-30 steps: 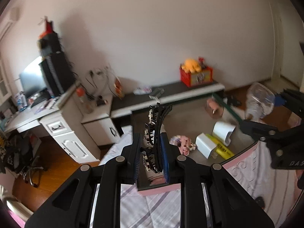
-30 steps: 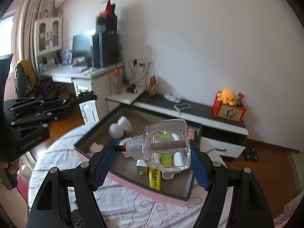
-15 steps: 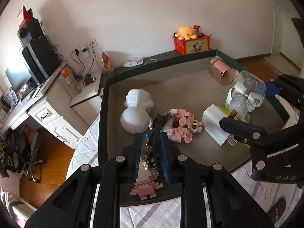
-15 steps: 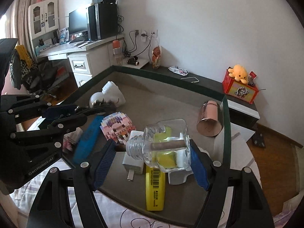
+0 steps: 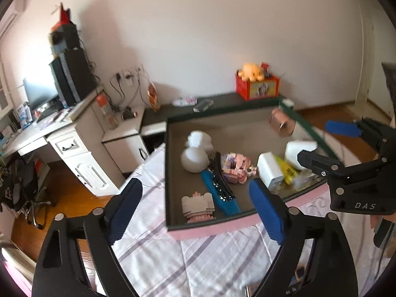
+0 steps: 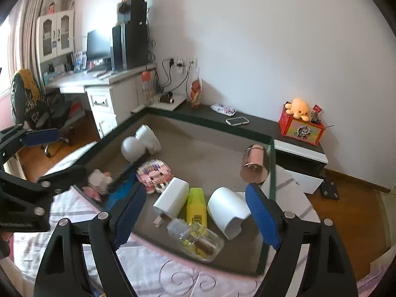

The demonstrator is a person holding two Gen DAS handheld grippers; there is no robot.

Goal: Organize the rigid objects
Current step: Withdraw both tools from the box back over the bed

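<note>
Both of your grippers hang above the tray with nothing in them. Your left gripper (image 5: pixel 195 206) has its jaws spread wide, and the black hair clip (image 5: pixel 221 176) lies in the tray ahead of them, resting along the top of the blue brush (image 5: pixel 219 191) and touching it. Just on your side of the brush sits a small pink block figure (image 5: pixel 198 206), close to the tray's near rim (image 5: pixel 210 224). The pink brick model (image 5: pixel 234 167) is right beside the clip on its far side, and the white round figure (image 5: pixel 194 159) stands further back to the left.

Your right gripper (image 6: pixel 195 210) is also fully open, jaws wide apart. The clear glass bottle (image 6: pixel 198 240) lies on its side in the tray's near edge, low between the two jaws but touching neither; a brown cork or stick shows inside it. It rests against the near end of the yellow marker (image 6: pixel 196 204). The white charger block (image 6: pixel 172 199) lies just left of the marker, and the white cup (image 6: pixel 227 209) lies tipped over just right of it. The copper tin (image 6: pixel 255 164) lies on its side against the tray's far right wall.

The tray sits on a bed with a striped sheet (image 5: pixel 158 255)
</note>
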